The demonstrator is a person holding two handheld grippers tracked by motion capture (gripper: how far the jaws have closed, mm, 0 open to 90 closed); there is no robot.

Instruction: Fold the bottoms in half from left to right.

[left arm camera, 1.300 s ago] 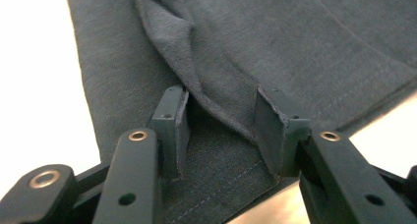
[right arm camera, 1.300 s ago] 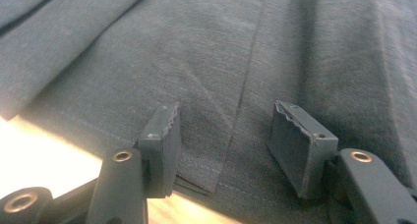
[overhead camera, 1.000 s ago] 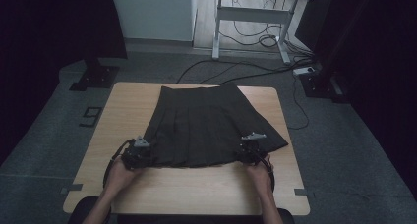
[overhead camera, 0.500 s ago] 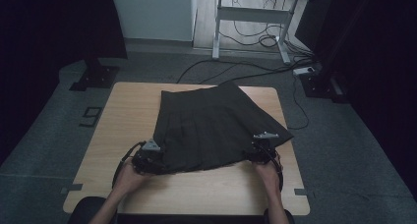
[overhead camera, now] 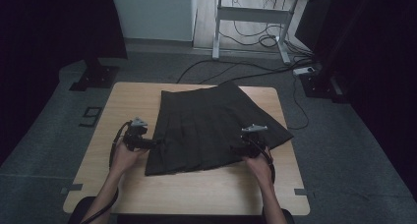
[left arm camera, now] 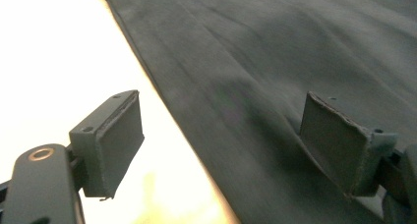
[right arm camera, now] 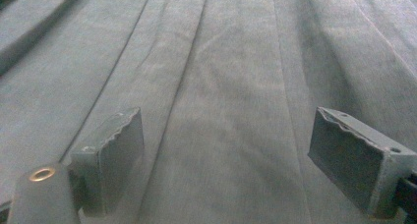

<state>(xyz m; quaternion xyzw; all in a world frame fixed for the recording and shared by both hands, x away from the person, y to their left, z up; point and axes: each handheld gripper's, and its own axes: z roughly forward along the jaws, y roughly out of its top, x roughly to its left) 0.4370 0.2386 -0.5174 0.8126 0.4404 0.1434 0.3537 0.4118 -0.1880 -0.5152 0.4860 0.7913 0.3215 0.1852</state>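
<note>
Skirt: a dark pleated skirt [overhead camera: 216, 128] is spread flat on the wooden table [overhead camera: 196, 189], with its narrow waist toward the far edge and its wide hem toward the near edge. The right corner of the hem reaches close to the right edge of the table.

Left gripper: the left gripper [overhead camera: 139, 139] is held at the left side edge of the skirt. In the left gripper view its jaws are seen spread wide and released [left arm camera: 221, 150], one over bare wood and one over the cloth, with nothing between them.

Right gripper: the right gripper [overhead camera: 252, 144] is placed over the right part of the hem. Its jaws are also parted and empty [right arm camera: 226, 160], with only pleats [right arm camera: 206, 86] seen below them.

Risk of a thin grasp: if the jaws are closed from here, probably only the top layer is pinched, because the cloth lies flat and no raised fold is offered.

Risk of disorder: the pleats can be dragged out of line if one side is pulled more than the other.

Risk at the edge: the right hem corner may be pushed over the right edge of the table.
</note>
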